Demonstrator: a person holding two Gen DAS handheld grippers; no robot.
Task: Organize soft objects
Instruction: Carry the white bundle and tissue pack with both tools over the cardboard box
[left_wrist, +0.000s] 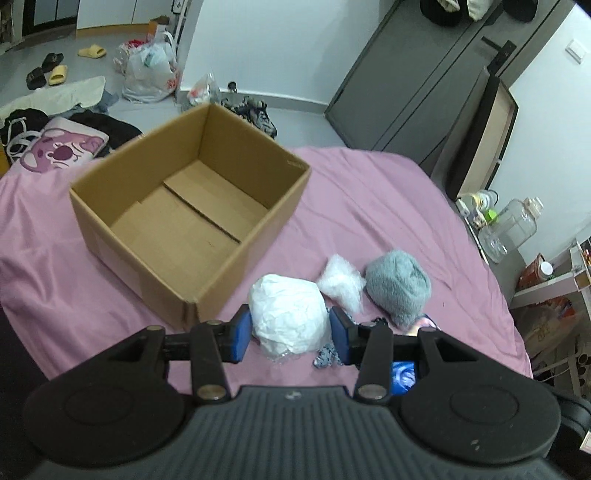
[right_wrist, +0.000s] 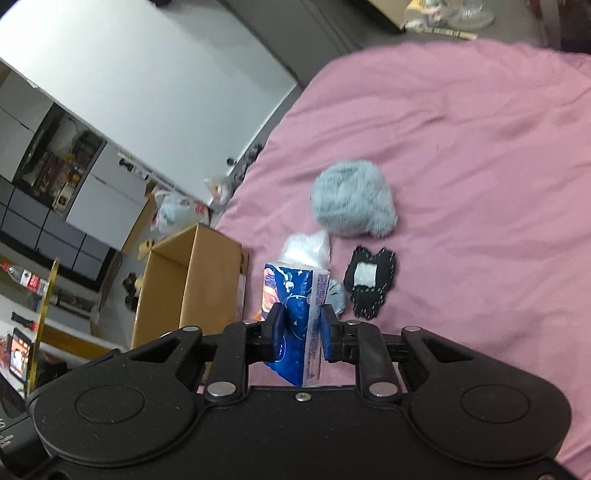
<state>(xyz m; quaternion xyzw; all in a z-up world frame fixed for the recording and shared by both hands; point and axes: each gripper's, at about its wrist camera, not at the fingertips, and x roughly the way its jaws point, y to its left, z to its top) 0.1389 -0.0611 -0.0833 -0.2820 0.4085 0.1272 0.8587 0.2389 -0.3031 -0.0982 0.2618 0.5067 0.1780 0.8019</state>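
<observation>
In the left wrist view my left gripper (left_wrist: 290, 332) is shut on a crumpled white paper ball (left_wrist: 288, 314), just right of an open, empty cardboard box (left_wrist: 184, 206) on the pink bed. A small white plastic bag (left_wrist: 341, 282) and a grey fluffy ball (left_wrist: 400, 286) lie just beyond. In the right wrist view my right gripper (right_wrist: 299, 328) is shut on a blue tissue pack (right_wrist: 295, 317), held above the bed. Beyond it lie the white bag (right_wrist: 308, 249), the grey fluffy ball (right_wrist: 352, 203) and a black fabric patch (right_wrist: 369, 282). The box (right_wrist: 192, 280) stands to the left.
The pink bed sheet (left_wrist: 369, 206) spreads out right of the box. A pink printed pillow (left_wrist: 61, 149) and dark clothes lie at the bed's far left. A side shelf with a clear jug (left_wrist: 511, 229) stands past the right edge. Bags and slippers litter the floor.
</observation>
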